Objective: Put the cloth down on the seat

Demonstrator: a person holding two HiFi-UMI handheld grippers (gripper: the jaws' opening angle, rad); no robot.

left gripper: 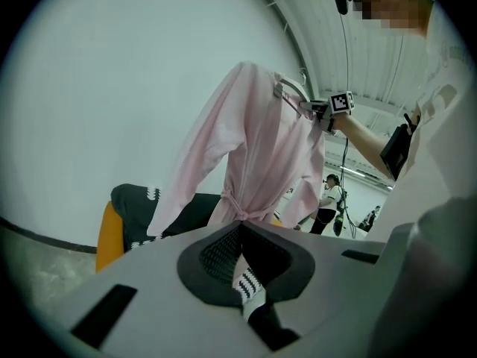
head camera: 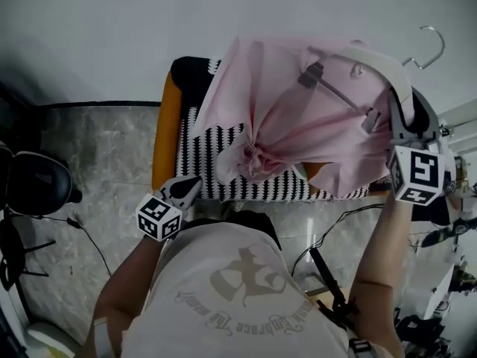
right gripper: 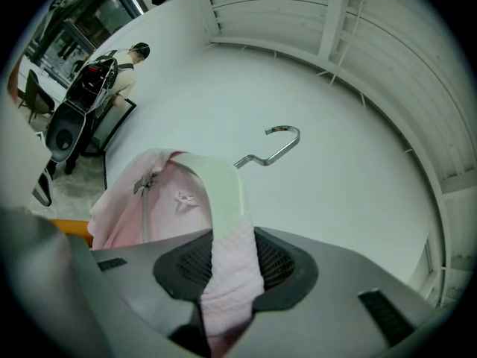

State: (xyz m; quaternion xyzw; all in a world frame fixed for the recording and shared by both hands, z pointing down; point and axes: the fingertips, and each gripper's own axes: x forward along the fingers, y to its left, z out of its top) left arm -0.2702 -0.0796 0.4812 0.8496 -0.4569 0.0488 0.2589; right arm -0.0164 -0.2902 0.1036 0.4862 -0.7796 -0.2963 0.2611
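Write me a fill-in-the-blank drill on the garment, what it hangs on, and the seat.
1. The right gripper is shut on the garment, which is draped over a white ____.
2. The garment is ____ in colour.
3. The seat has a cover striped black and ____.
Missing words: hanger; pink; white.
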